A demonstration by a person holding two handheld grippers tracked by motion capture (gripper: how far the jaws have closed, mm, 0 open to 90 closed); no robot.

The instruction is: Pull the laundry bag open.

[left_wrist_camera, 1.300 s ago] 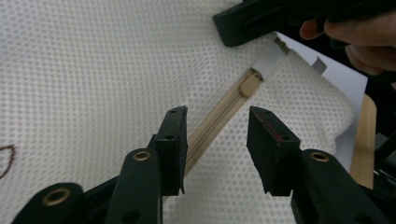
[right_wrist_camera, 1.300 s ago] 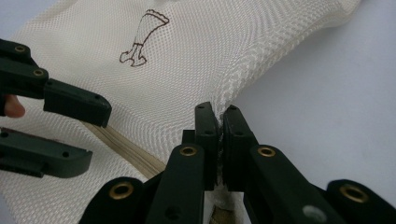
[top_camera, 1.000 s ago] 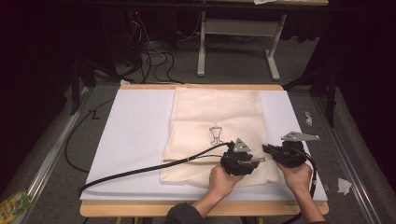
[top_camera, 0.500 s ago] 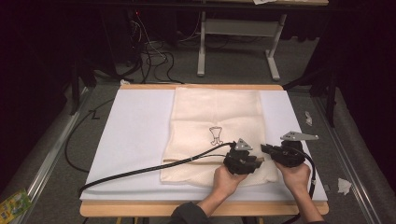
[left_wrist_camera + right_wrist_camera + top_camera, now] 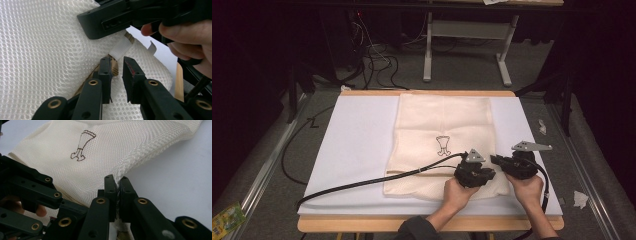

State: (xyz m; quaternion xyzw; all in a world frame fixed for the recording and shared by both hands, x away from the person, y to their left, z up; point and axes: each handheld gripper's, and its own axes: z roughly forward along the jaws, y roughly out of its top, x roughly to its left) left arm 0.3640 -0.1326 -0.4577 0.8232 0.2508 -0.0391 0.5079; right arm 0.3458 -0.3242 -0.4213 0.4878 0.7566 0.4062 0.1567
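Mesh laundry bag (image 5: 444, 142) lies flat on the white mat (image 5: 357, 145) of my table (image 5: 432, 222), its near right corner, at about five o'clock on the mat, caught between both tools. My right gripper (image 5: 116, 182) is clenched on the bag's edge: its jaws are pressed together with a fold of netting pinched between them, lifting the fabric slightly off the mat. My left gripper (image 5: 116, 66), just beside it at the bag's near hem, stands released, jaws parted on either side of the tan zipper (image 5: 113, 67), with the small white tab (image 5: 121, 48) just beyond the tips at twelve o'clock. From above, the two grippers sit close together, the left gripper (image 5: 472, 172) over the bag, the right gripper (image 5: 514, 165) at its three o'clock. I judge the job barely begun: the corner is secured, but the zipper pull is not yet grasped, and the opening looks unmoved, so gripping the pull and drawing it along the hem remains. As for contents, the bag appears flat and slack across its whole length, printed with a small dark emblem (image 5: 443, 145) at its centre; I can make out nothing inside, though the weave hides the interior.
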